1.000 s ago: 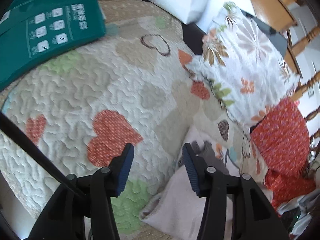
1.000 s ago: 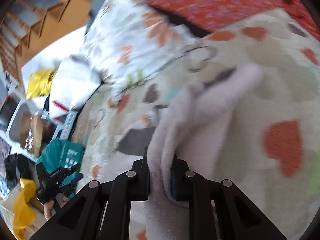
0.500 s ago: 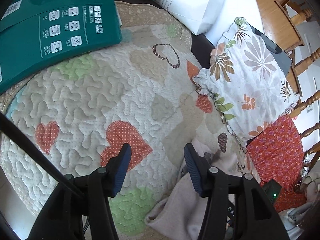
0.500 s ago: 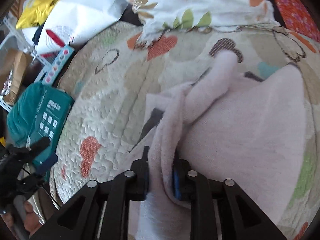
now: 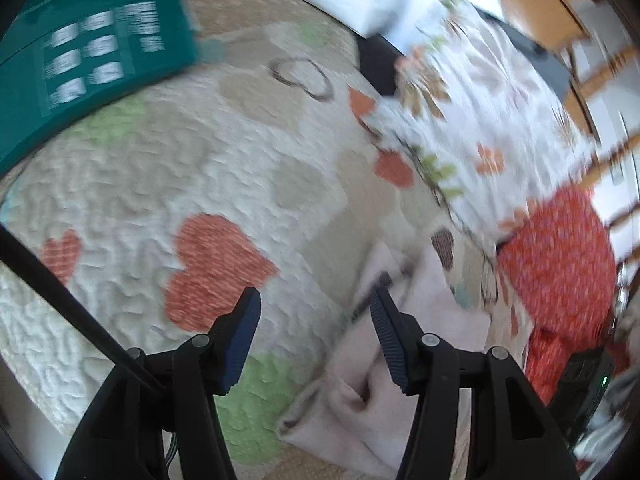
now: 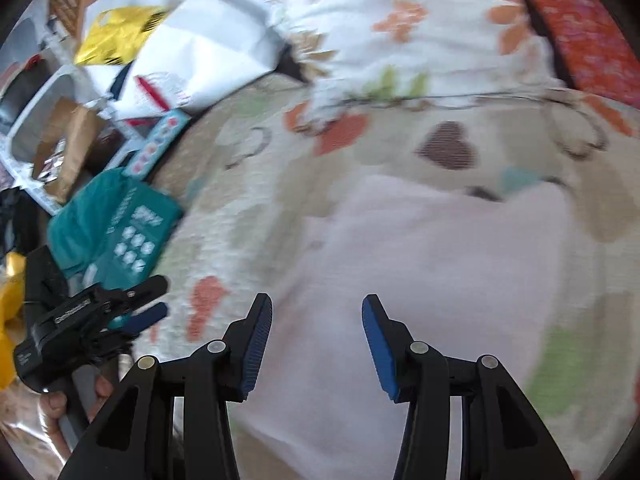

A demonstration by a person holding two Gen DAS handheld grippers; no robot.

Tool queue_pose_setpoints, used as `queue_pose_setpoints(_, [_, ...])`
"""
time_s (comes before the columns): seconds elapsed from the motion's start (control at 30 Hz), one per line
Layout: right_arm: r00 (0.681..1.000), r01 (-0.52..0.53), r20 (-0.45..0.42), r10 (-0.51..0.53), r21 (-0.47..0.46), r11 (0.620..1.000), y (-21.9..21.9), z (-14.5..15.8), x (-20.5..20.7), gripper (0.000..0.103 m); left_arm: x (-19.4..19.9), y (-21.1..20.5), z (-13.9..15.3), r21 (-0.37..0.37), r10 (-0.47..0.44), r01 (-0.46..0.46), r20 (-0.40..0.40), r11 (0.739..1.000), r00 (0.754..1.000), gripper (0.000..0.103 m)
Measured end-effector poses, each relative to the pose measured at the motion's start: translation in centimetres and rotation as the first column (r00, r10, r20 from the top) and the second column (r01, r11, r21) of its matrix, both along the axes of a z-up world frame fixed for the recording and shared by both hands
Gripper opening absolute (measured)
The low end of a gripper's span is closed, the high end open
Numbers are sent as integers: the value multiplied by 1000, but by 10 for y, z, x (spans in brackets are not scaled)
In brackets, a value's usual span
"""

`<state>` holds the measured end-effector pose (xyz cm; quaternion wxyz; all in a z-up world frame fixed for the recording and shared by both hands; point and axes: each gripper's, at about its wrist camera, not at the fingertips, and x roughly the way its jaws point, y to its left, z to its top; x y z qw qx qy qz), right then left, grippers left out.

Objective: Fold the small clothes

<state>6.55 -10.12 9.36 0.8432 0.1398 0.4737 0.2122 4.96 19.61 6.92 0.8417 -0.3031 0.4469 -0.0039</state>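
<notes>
Released pink garment (image 6: 420, 264) beneath parted fingers (image 6: 376, 344)

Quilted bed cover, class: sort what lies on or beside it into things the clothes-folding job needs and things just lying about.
Part of the job:
pale pink garment
right gripper, open above it, jaws just opened
left gripper, open

Just lying about:
teal package
floral pillow
red cushion
white bag
</notes>
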Motion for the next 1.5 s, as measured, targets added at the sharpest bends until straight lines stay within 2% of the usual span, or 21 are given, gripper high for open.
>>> queue_pose_setpoints(0.1, [999,50,-18,-50,-21,999,-32,-5,-9,51,13,-37,-12,32,-151,152,-31,988,988,55])
queue_pose_setpoints(0.17, [997,67,-21,-68,-34,997,-46,-8,-17,51,19,-61,-27,28,-244,247,-79,969,966,55])
queue_pose_setpoints(0.23, [997,77,-18,-78,-56,995,-58,-8,-25,51,21,-84,-44,86,-298,311,-141,946,944,54])
queue_pose_setpoints(0.3, [996,84,-10,-85,-74,994,-68,-8,-33,51,19,-104,-52,200,-328,360,-176,911,928,40])
queue_pose_setpoints(0.33, [996,87,-7,-88,-81,993,-72,-8,-37,52,17,-111,-51,230,-350,384,-174,894,920,22])
queue_pose_setpoints(0.37, [996,91,-6,-92,-86,992,-75,-8,-40,53,14,-114,-48,231,-370,399,-159,887,915,13])
queue_pose_setpoints(0.43, [995,98,-9,-99,-87,991,-83,-10,-47,53,3,-110,-38,197,-376,394,-123,898,919,11])
queue_pose_setpoints(0.53, [994,110,-11,-112,-74,991,-93,-16,-56,54,-15,-89,-31,70,-369,376,-100,924,924,11])
queue_pose_setpoints(0.57, [993,115,-13,-116,-66,991,-95,-18,-58,56,-17,-84,-32,61,-355,363,-110,930,928,11])
queue_pose_setpoints(0.63, [992,125,-20,-126,-43,991,-100,-23,-63,56,-14,-80,-42,94,-319,337,-165,937,933,11])
queue_pose_setpoints(0.73, [992,122,-26,-123,-11,992,-99,-29,-67,56,-11,-74,-58,49,-302,320,-217,946,928,12])
queue_pose_setpoints(0.83, [993,117,-8,-117,-21,993,-90,-30,-67,56,-10,-80,-53,88,-302,326,-218,941,928,15])
queue_pose_setpoints(1.0, [984,149,110,-136,-113,982,-74,-12,-65,56,-3,-87,-39,116,-316,343,-202,932,927,18])
queue_pose_setpoints(1.1, [978,153,165,-131,-128,980,-69,3,-54,55,-7,-74,-16,158,-295,316,-141,936,945,18])
queue_pose_setpoints(1.13, [979,137,168,-115,-126,982,-66,6,-46,51,-8,-69,-8,182,-282,300,-118,936,952,21])
queue_pose_setpoints(1.23, [993,47,114,-40,-60,997,-56,2,-19,48,-9,-63,2,222,-239,248,-66,943,969,36])
queue_pose_setpoints(1.33, [996,-54,-63,63,136,989,-51,-33,17,45,2,-76,-11,195,-274,292,-117,936,955,37])
queue_pose_setpoints(1.4, [990,8,-140,20,200,980,-58,-58,35,33,10,-86,-28,214,-273,314,-203,925,940,37])
queue_pose_setpoints(1.43, [985,73,-167,-32,247,966,-68,-68,42,20,13,-89,-36,231,-265,322,-246,918,932,37])
queue_pose_setpoints(1.47, [979,124,-192,-71,281,952,-76,-73,47,14,14,-92,-42,242,-262,329,-274,913,925,37])
queue_pose_setpoints(1.5, [966,185,-233,-112,325,927,-85,-78,52,14,16,-95,-47,243,-263,339,-294,909,919,37])
